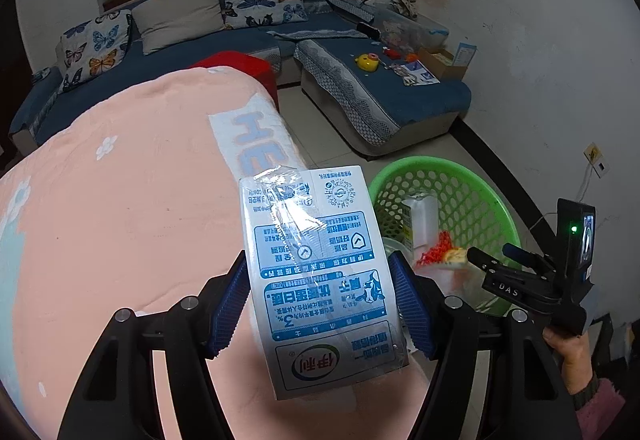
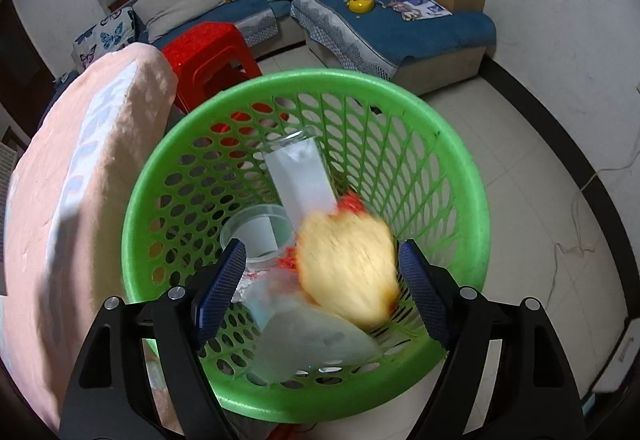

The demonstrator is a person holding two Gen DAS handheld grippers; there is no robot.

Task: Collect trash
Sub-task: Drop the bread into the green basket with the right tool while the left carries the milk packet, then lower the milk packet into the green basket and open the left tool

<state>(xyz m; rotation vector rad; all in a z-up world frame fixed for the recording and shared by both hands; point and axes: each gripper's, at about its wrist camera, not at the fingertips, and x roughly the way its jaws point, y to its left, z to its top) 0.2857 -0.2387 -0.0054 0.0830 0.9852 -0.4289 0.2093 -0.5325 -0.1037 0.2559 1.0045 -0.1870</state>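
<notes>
Left gripper (image 1: 320, 304) held a white-and-blue milk carton (image 1: 316, 272) between its blue ribbed pads, one pad pressed to each long side. Carton stood roughly upright in the grip, printed face toward the camera, text upside down, a strip of clear tape wrinkled across its upper half. Carton and tongs were over the edge of a pink blanket (image 1: 120, 220), which filled the space left of and beneath the jaws.

Green plastic basket (image 1: 472, 175) sat on the tiled floor to the right of the left tongs, just past the blanket edge. The other gripper, in a hand (image 1: 568, 352) with a pink sleeve cuff, showed at far right of the left wrist view, over the basket's near rim.

Right gripper (image 2: 322, 280) pointed down into the green plastic basket, jaws standing wide apart. A yellowish, rounded piece of trash (image 2: 348, 268) appeared between the pads, motion-blurred, touching neither pad as far as could be seen. No grip on it.

Inside the basket, beyond the right tongs: a white carton (image 2: 300, 179) leaning on the far wall, a clear plastic cup (image 2: 256, 232) beside the left pad, some red netting (image 2: 352, 201), and a pale plastic bag (image 2: 312, 340) lying below the jaws.

Red stool (image 2: 208, 55) stood beyond the basket, a blue sofa (image 2: 420, 35) farther back.
</notes>
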